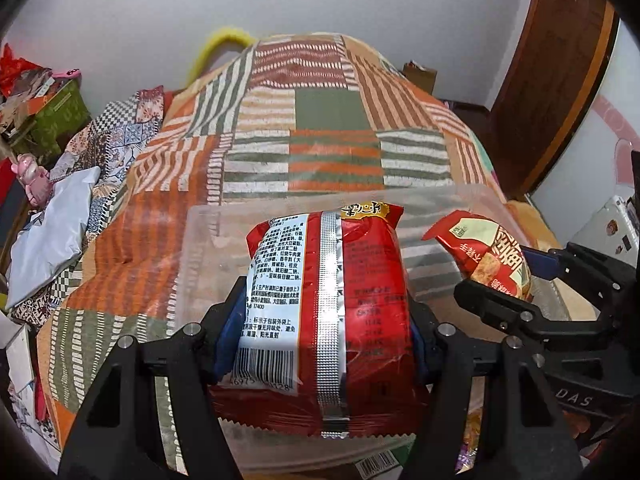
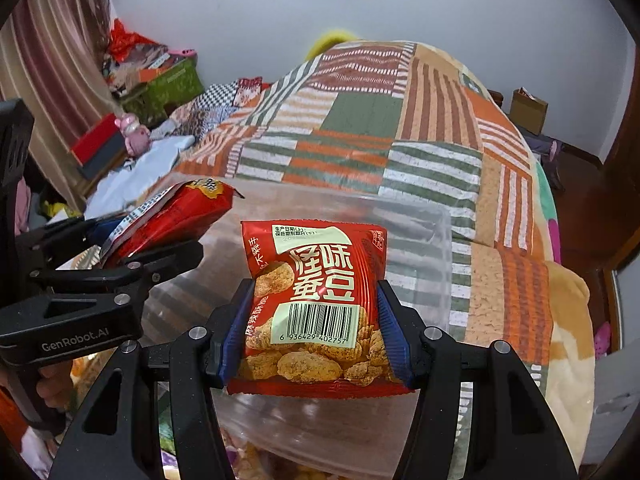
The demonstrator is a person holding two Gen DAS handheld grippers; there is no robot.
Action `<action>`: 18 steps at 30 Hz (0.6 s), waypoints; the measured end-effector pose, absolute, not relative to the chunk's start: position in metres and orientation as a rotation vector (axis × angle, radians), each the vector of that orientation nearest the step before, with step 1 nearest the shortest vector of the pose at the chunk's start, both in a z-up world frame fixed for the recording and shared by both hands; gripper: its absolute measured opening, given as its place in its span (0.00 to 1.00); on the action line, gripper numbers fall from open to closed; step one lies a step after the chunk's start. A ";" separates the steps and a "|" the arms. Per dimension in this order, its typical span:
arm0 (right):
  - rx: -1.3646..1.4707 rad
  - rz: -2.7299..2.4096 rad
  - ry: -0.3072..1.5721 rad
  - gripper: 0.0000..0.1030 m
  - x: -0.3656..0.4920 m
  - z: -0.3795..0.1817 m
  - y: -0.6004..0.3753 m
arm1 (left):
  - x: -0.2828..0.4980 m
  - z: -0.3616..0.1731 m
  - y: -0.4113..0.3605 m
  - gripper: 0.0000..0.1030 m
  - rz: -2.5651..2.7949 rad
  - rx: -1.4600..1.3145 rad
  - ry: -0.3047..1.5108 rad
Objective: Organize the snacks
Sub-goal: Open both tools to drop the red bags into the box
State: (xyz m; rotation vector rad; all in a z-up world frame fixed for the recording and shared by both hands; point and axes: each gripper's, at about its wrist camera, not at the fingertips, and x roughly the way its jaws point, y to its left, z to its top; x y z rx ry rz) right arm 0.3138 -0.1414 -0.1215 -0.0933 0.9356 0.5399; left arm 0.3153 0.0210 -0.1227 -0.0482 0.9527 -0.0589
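My left gripper is shut on a red snack packet with a silver back seam and white label, held above a clear plastic bin. My right gripper is shut on a red broad-bean snack packet with a barcode, over the same clear bin. In the left wrist view the right gripper and its packet are at the right. In the right wrist view the left gripper and its packet are at the left.
The bin rests on a bed with a striped patchwork cover. More snack packets lie below the grippers. Boxes and a pink toy sit at the left. A cardboard box and a wooden door are at the right.
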 end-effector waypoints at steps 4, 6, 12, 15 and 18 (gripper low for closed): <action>-0.107 0.545 0.960 0.54 0.315 -0.128 -0.139 | 0.322 -0.134 0.019 0.64 -0.060 -0.047 1.009; -0.120 0.546 0.973 0.54 0.316 -0.132 -0.136 | 0.323 -0.141 0.018 0.64 -0.060 -0.047 1.038; -0.142 0.544 0.969 0.55 0.312 -0.134 -0.134 | 0.320 -0.146 0.013 0.65 -0.051 -0.011 1.044; -0.146 0.537 0.959 0.55 0.311 -0.132 -0.135 | 0.320 -0.146 0.012 0.66 -0.052 -0.006 1.049; -0.152 0.528 0.947 0.55 0.310 -0.129 -0.137 | 0.317 -0.146 0.013 0.66 -0.054 -0.010 1.056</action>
